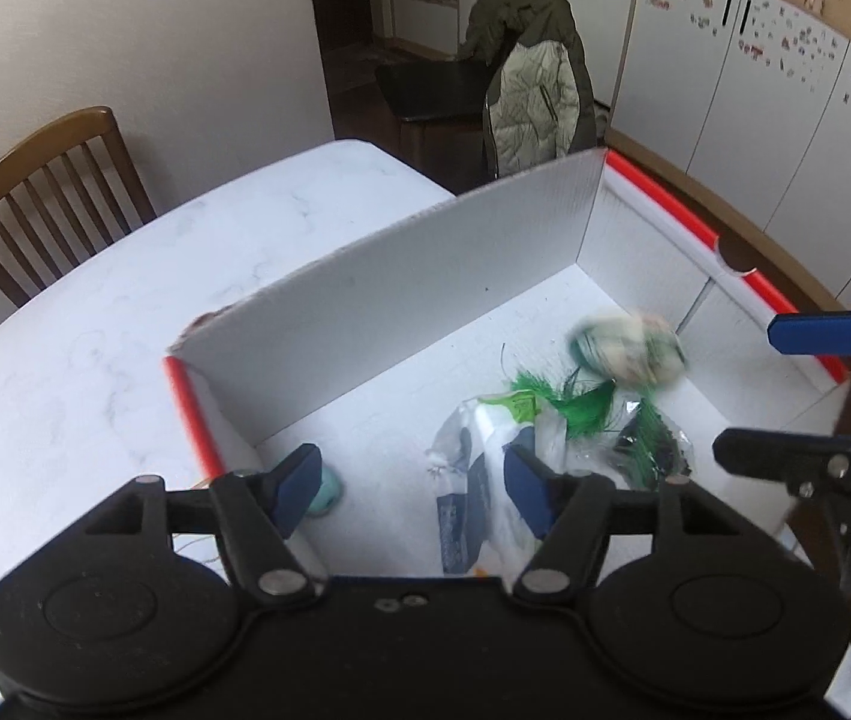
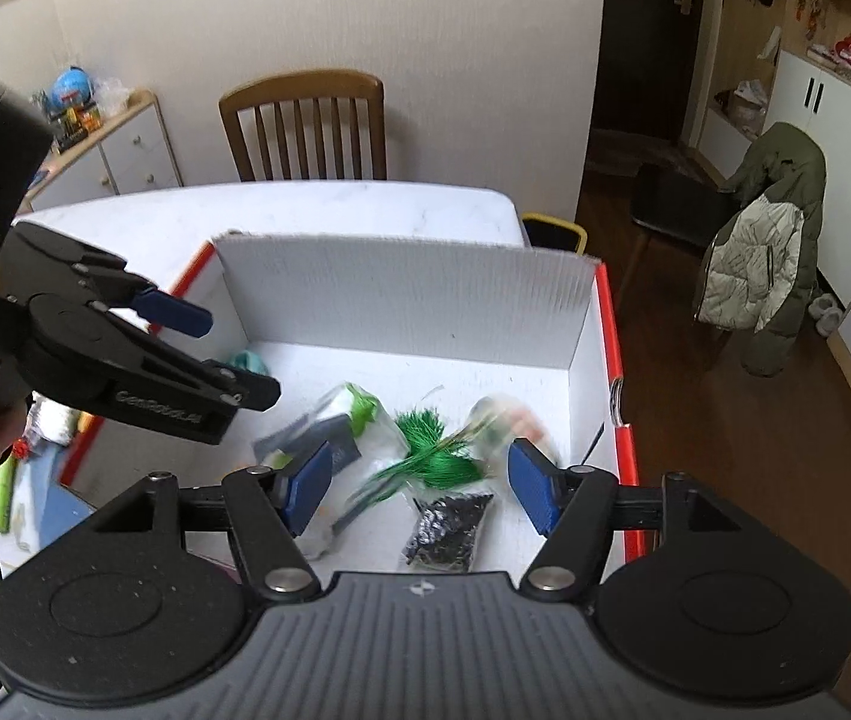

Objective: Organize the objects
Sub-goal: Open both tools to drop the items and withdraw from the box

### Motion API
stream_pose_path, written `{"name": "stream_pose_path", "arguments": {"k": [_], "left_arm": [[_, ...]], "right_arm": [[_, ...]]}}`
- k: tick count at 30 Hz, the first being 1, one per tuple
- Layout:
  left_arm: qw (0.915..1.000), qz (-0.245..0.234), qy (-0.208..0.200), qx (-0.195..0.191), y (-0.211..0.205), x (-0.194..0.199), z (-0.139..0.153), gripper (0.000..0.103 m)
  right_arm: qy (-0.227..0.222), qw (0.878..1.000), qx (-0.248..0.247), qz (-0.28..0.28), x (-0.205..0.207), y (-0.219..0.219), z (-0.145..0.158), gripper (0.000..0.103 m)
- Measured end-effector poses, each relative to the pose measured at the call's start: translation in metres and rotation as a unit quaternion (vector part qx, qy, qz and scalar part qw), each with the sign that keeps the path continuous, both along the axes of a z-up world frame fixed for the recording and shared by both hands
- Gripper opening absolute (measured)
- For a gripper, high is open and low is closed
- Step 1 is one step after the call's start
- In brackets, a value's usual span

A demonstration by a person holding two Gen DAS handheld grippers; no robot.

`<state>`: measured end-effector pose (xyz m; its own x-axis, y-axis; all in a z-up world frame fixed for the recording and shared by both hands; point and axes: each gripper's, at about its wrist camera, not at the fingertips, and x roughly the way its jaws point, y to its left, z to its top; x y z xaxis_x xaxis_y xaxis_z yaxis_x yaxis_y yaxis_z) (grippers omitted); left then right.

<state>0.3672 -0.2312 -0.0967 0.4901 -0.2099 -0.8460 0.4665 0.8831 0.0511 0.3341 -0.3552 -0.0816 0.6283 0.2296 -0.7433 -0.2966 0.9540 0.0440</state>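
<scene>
The blurred round bundle sits in the white box ahead and to the right of your left gripper, and in the right wrist view it smears just ahead of the right gripper, near its right finger; whether it has settled I cannot tell. Both grippers are spread wide and hold nothing. Let it come to rest before you reach again. Between and just beyond the right jaws lie the green tassel, a dark packet and a clear bag; a small teal thing hides behind your left finger. Lift both grippers clear of the box walls, and look to the items outside the box, below your left gripper, for the next pick.
</scene>
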Motion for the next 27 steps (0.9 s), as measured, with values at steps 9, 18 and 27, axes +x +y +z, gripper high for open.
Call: {"name": "stream_pose_path", "arguments": {"k": [9, 18, 27], "left_arm": [[0.9985, 0.009, -0.033, -0.043, 0.039, -0.030, 0.039, 0.070], [0.9952, 0.014, -0.058, -0.078, 0.091, -0.059, 0.068, 0.072], [0.9925, 0.011, -0.084, -0.088, 0.147, -0.088, 0.090, 0.079]], "right_arm": [[-0.031, 0.999, 0.012, -0.003, -0.027, 0.019, 0.033, 0.065], [-0.041, 0.999, 0.021, -0.018, -0.051, 0.054, 0.052, 0.065], [-0.058, 0.997, 0.038, -0.031, -0.080, 0.096, 0.069, 0.067]]}}
